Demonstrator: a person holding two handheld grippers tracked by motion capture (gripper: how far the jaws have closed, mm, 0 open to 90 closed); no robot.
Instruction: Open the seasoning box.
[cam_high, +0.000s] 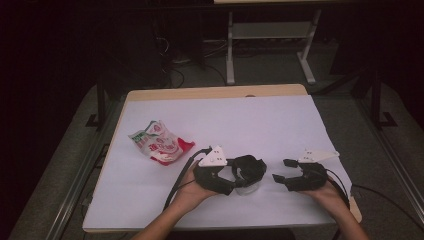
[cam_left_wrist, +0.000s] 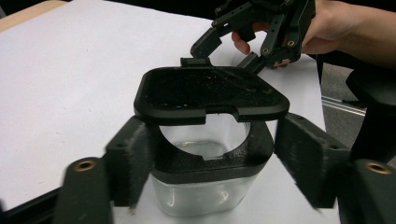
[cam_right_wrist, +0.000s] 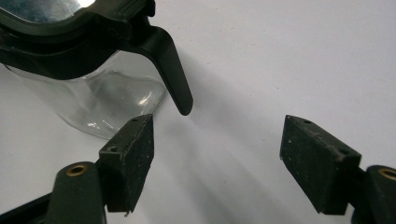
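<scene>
The left claw (cam_left_wrist: 205, 163) straddles a clear glass jar with a black hinged lid (cam_left_wrist: 210, 95) raised, seemingly steadying it, pads not clearly pressing, while the right claw (cam_right_wrist: 217, 161) waits open nearby, empty.

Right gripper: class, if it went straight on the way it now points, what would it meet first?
Probably the clear jar with the black lid; the right gripper points at it with open, empty jaws, though depth is unclear.
</scene>
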